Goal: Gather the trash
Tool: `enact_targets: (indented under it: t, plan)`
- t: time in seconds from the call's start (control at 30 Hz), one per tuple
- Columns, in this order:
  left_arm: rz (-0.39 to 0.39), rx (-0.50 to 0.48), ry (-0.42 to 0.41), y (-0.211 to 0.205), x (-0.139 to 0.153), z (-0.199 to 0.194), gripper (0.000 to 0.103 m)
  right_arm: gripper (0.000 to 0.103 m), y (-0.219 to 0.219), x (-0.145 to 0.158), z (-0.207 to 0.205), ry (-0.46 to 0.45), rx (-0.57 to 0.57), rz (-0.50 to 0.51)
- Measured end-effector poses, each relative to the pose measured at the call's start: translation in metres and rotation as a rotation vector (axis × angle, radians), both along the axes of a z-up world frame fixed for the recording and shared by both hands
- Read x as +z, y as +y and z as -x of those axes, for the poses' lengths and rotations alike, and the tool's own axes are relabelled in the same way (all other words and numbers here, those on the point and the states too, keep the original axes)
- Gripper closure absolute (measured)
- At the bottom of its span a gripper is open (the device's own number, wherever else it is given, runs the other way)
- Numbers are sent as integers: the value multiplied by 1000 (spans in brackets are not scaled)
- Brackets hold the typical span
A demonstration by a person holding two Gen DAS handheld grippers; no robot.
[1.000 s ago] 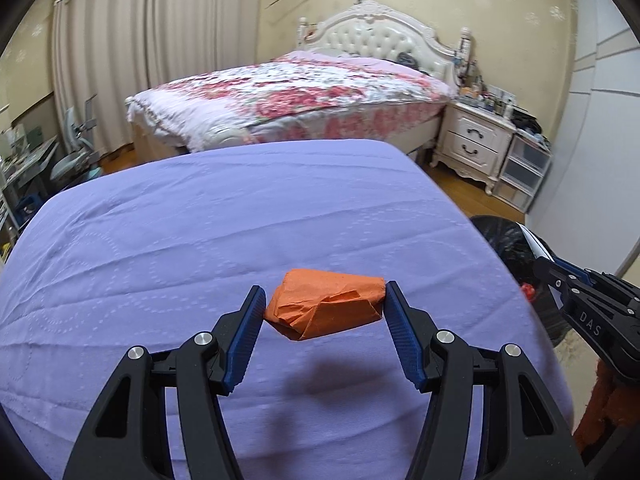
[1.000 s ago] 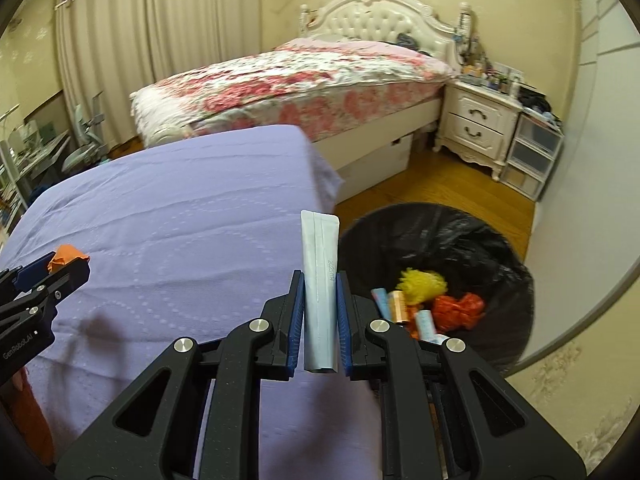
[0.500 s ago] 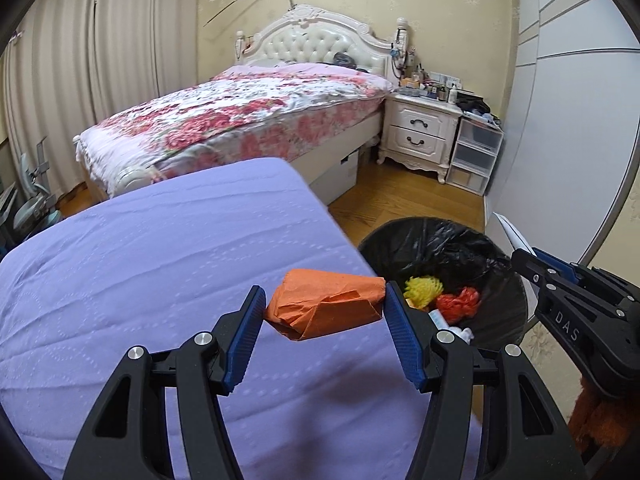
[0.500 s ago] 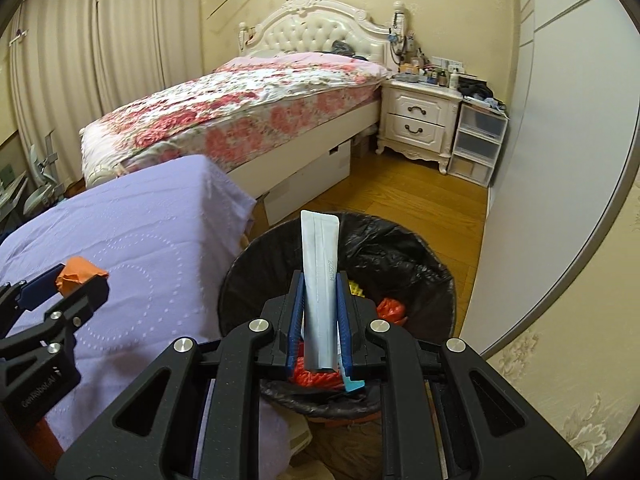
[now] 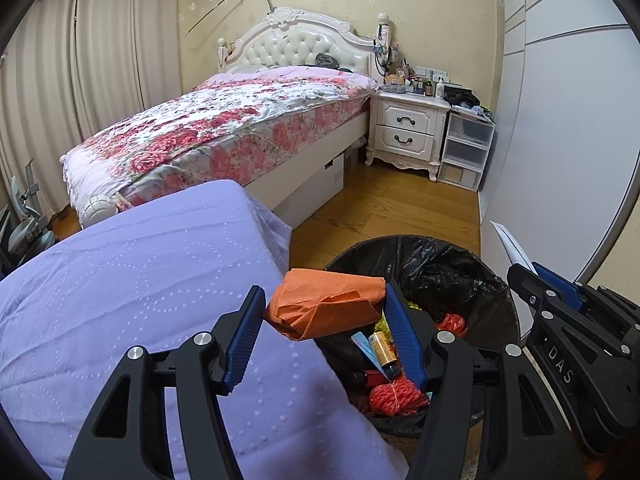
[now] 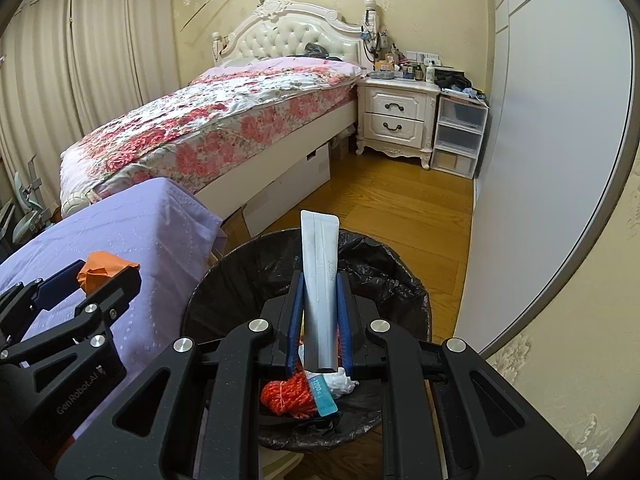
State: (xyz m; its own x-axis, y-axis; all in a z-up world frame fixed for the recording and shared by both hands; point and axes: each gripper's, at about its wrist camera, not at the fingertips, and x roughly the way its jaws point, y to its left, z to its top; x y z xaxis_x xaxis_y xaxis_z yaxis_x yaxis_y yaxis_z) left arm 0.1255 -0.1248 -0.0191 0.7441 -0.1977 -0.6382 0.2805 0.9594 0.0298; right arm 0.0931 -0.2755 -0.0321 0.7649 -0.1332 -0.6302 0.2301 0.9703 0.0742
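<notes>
My left gripper (image 5: 326,326) is shut on a crumpled orange paper wad (image 5: 326,308) and holds it at the near-left rim of the black-lined trash bin (image 5: 452,268). The wad also shows in the right wrist view (image 6: 102,268). My right gripper (image 6: 319,322) is shut on a flat white-grey tube (image 6: 320,280) and holds it upright over the bin (image 6: 384,264). The tube's tip shows in the left wrist view (image 5: 512,246). Inside the bin lie an orange string bundle (image 6: 286,398), a small bottle (image 5: 384,350) and other scraps.
A table under a purple cloth (image 5: 140,280) stands left of the bin. A bed with a floral cover (image 5: 240,124) lies beyond. A white nightstand (image 5: 408,130) and plastic drawers (image 5: 466,150) stand at the back. A white wardrobe door (image 6: 552,160) runs along the right. The floor is wood.
Both grippers have swung right, away from the purple table and over to the bin. The right gripper with the tube has come closer above the bin. Both grips are unchanged.
</notes>
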Motion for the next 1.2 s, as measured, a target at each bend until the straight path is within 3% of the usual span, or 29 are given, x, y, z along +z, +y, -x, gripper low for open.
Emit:
enact_targets:
  t: [0.37,0.47,0.57,0.7,0.87,1.2]
  plan:
    - [-26,-3,18,-16,-7,-16,42,86,-9,-10,-14,24,-22,-6]
    - [-36,9,18,-18,-9,-20,30,84,-11,-12,-16,23,-32,-4]
    - [-31,12,29,-17,-10,-22,27,69,-14,-13,-17,22,-46,1]
    - [-31,17,33,-16,-10,-22,23,67,-16,-13,-16,23,-61,-1]
    - [-32,34,24,-12,-9,-21,21,49,-18,-9,-11,11,-81,13]
    - [-31,68,-9,3,0,-6,19,26,-7,-2,1,-3,-89,74]
